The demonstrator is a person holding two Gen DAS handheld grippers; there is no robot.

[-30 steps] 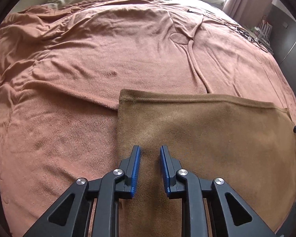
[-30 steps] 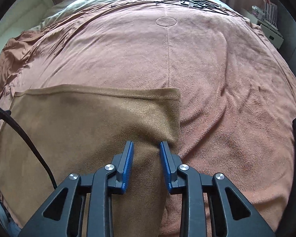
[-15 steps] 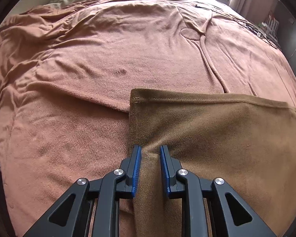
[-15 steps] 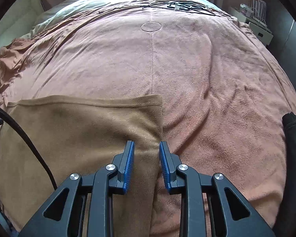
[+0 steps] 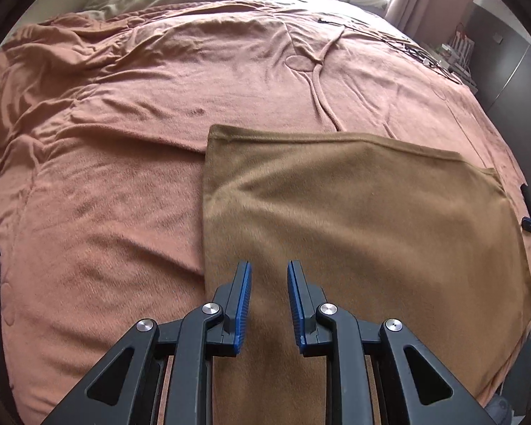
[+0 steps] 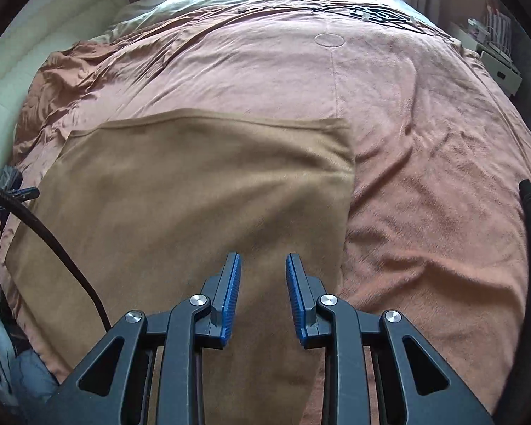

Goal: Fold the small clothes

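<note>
Your left hand-held gripper (image 5: 267, 279) and right hand-held gripper (image 6: 263, 272), jaws apart and gripping nothing, hang over the brown cloth (image 5: 364, 212) lying flat on the bed (image 5: 106, 177).

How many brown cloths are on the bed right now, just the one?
1. The brown cloth lies flat on the pink blanket near the bed's front edge, under both grippers. Its nearest part is hidden behind them, so anything there is unseen.

tan-brown fuzzy cloth (image 5: 364, 212), spread flat with hemmed far edge, on the pink bedspread (image 5: 106, 184)
</note>
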